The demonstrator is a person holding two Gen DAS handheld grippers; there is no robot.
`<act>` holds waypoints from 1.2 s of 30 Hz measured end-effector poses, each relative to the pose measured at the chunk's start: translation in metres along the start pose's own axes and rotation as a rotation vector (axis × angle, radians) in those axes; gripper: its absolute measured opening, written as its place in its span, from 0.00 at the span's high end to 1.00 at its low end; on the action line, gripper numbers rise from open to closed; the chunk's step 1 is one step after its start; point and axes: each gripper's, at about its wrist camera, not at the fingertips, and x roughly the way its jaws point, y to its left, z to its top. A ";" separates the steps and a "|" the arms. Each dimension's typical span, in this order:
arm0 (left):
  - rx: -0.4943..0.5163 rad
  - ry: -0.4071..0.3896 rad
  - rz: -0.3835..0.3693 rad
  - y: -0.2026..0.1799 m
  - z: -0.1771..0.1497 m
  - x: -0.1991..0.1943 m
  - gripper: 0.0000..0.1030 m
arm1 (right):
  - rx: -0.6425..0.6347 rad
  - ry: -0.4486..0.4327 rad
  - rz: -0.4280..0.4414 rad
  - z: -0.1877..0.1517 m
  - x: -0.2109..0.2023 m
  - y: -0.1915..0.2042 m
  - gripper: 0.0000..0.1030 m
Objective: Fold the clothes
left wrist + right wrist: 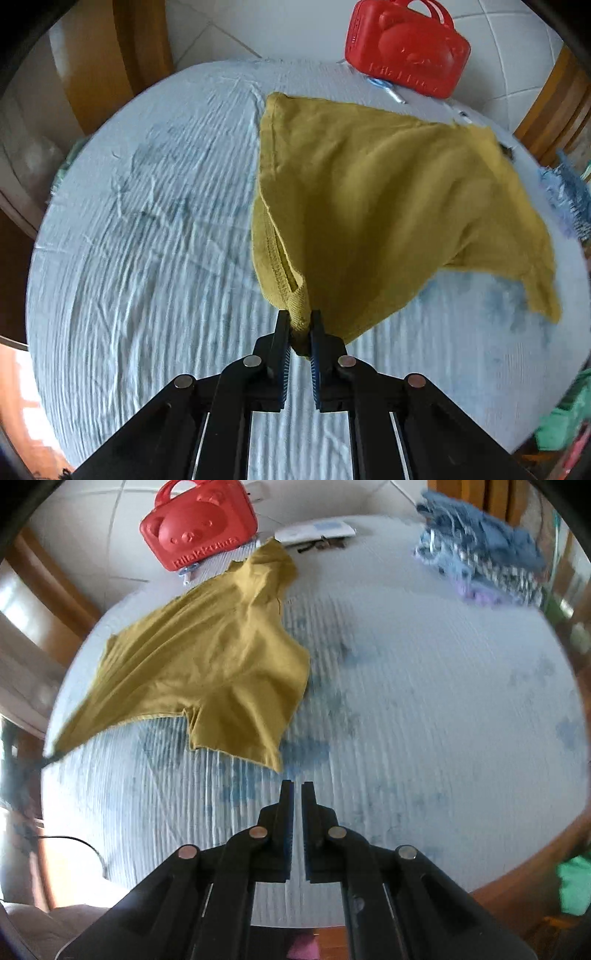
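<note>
Over the pale blue crinkled bedsheet (140,229), your left claw (300,325) is pinching a ribbed hem corner of the mustard-yellow T-shirt (388,199), and that grip is why the cloth rises to a point at the claw while the rest fans out and drapes back toward the bed. Your right claw (297,794) is pressed together on nothing; the shirt's nearest sleeve edge hangs just beyond its tips, apart from them, so only one hand is carrying the garment. Seen from the right wrist, the T-shirt (207,657) stretches away to the left in a taut diagonal, which suggests you are pulling it out to spread it before any fold. A red Rilakkuma carry case (199,524) sits at the far edge, and a heap of blue and patterned clothes (480,565) waits at the far right, well apart from the shirt. Both views are blurred.
</note>
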 end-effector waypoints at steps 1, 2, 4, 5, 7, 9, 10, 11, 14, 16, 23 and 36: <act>0.002 -0.008 0.023 -0.001 0.000 0.004 0.86 | 0.008 -0.010 0.009 0.001 0.001 -0.002 0.96; -0.007 -0.016 0.041 0.001 0.002 0.007 0.86 | 0.016 -0.024 0.013 0.007 0.006 -0.005 0.95; -0.025 -0.015 0.054 0.003 0.008 0.014 0.86 | 0.032 -0.044 0.026 0.020 0.018 -0.009 0.86; -0.035 -0.010 0.064 0.004 0.011 0.018 0.85 | 0.042 -0.046 0.039 0.026 0.025 -0.010 0.71; -0.049 -0.004 0.072 0.005 0.014 0.023 0.84 | 0.053 -0.043 0.054 0.040 0.043 -0.010 0.40; -0.083 0.011 0.066 0.008 0.014 0.029 0.84 | 0.065 -0.044 0.049 0.055 0.061 -0.011 0.32; -0.103 0.020 0.058 0.010 0.012 0.031 0.84 | 0.074 -0.048 0.055 0.063 0.067 -0.012 0.32; -0.122 0.030 0.042 0.012 0.009 0.032 0.83 | 0.083 -0.053 0.062 0.069 0.071 -0.012 0.32; -0.177 0.045 -0.010 0.020 0.003 0.033 0.83 | 0.095 -0.061 0.051 0.087 0.084 -0.012 0.32; -0.195 0.031 -0.031 0.022 0.002 0.027 0.83 | 0.091 -0.057 0.017 0.098 0.095 -0.010 0.32; -0.174 0.048 0.034 0.028 0.010 0.035 0.77 | -0.196 -0.091 -0.085 0.108 0.084 0.054 0.92; -0.175 0.041 0.018 0.036 0.004 0.024 0.72 | 0.091 -0.033 -0.131 0.058 0.037 -0.034 0.43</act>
